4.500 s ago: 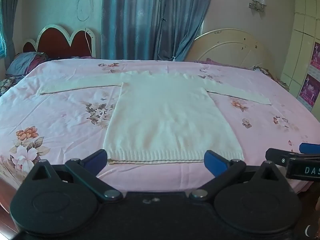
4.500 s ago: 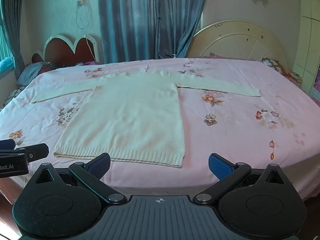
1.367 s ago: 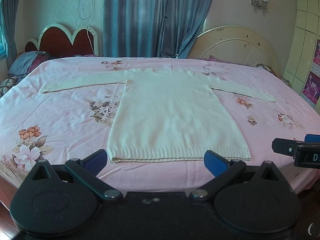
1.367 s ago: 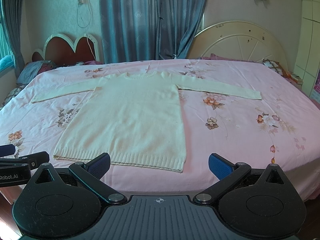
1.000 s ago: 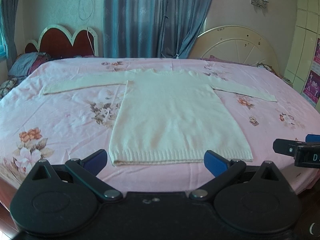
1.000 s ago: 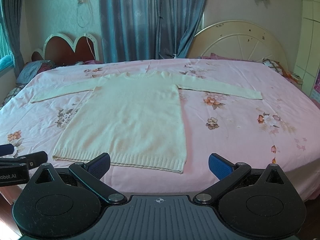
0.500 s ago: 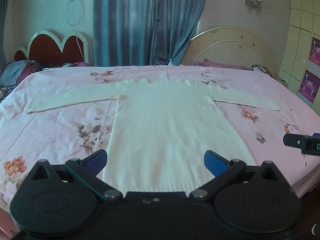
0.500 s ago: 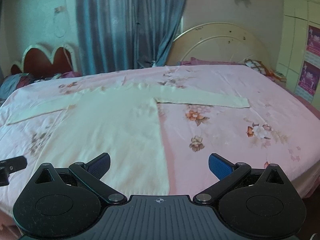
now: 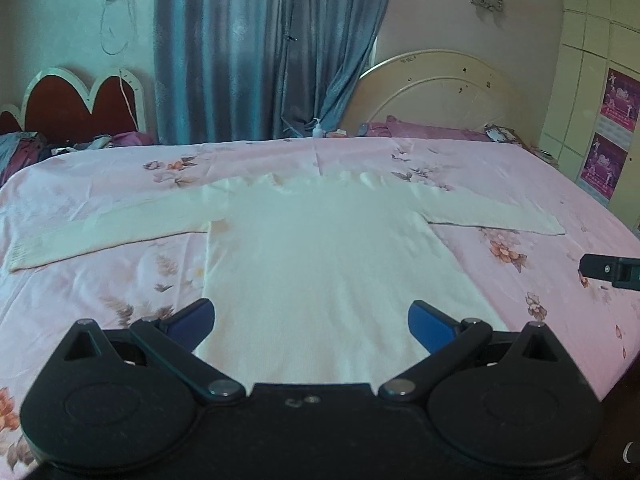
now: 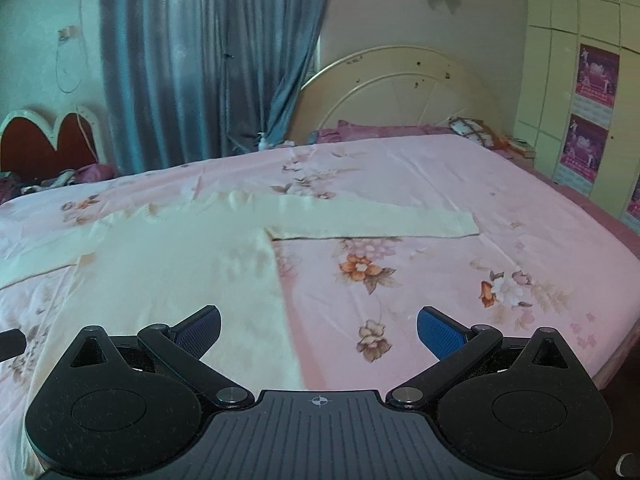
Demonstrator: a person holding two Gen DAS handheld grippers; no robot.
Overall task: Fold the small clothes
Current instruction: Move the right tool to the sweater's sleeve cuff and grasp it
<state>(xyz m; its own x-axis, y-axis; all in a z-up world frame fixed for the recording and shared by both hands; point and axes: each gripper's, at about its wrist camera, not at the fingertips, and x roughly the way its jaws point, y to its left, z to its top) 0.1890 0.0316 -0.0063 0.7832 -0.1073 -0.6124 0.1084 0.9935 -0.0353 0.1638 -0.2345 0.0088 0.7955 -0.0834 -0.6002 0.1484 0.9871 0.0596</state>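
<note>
Both your claws have come forward over the bed since half a second ago, so the sweater's hem has dropped under the housings.

Through your left wrist camera, the left claw (image 9: 311, 322) stands wide and holds nothing. The cream sweater (image 9: 324, 256) lies flat on the pink floral bedsheet (image 9: 520, 168) right ahead between the fingers, sleeves spread to both sides. Your right claw (image 9: 612, 271) shows at the right edge.

Through your right wrist camera, the right claw (image 10: 319, 331) is likewise wide and empty. The sweater (image 10: 176, 272) lies ahead and left, its right side edge running between the fingers, one sleeve (image 10: 376, 222) stretching rightward ahead.
</note>
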